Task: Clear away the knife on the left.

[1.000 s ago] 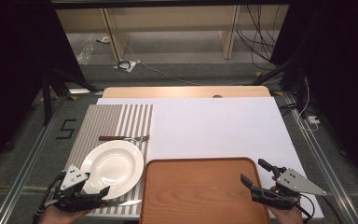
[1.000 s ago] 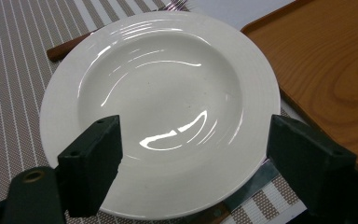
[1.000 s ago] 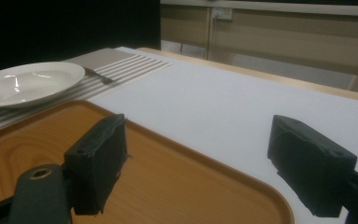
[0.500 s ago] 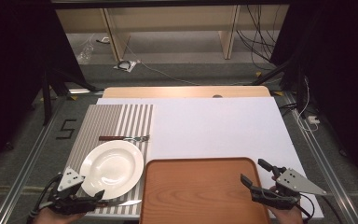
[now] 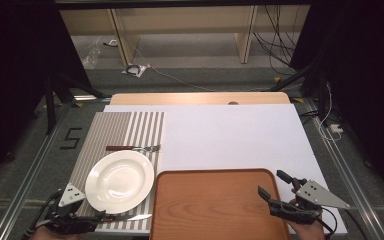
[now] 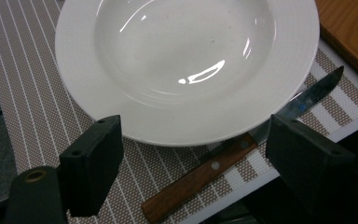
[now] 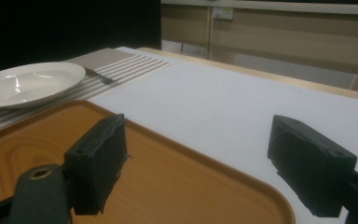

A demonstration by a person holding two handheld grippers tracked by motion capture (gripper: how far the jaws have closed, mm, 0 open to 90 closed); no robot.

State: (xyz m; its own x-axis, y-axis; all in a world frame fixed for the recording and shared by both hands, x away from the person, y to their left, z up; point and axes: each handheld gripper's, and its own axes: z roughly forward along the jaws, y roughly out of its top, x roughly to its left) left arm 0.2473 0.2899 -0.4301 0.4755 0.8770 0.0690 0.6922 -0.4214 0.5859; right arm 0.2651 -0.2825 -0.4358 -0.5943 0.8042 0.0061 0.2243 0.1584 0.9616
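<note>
A white deep plate (image 5: 119, 180) rests on a striped placemat (image 5: 130, 127) at the left. Beyond it lies a fork (image 5: 132, 148) with a wooden handle. A wooden-handled knife (image 6: 200, 175) lies at the near side, its blade partly under the plate's rim (image 6: 186, 65). My left gripper (image 5: 82, 220) is open at the mat's near left corner, its jaws standing either side of the knife handle. A wooden tray (image 5: 215, 210) sits empty at the near middle. My right gripper (image 5: 271, 183) is open just above the tray's right edge (image 7: 144, 177), holding nothing.
A white cover (image 5: 230, 135) spans most of the table, with a bare wooden strip (image 5: 195, 98) at the far edge. Metal rails (image 5: 30, 165) run along both sides. Cables and shelving are on the floor beyond. The plate (image 7: 28, 84) and fork (image 7: 103, 78) lie left of the right gripper.
My left gripper has drawn back toward the near left corner of the placemat, away from the plate. The right gripper has stayed nearly still.
</note>
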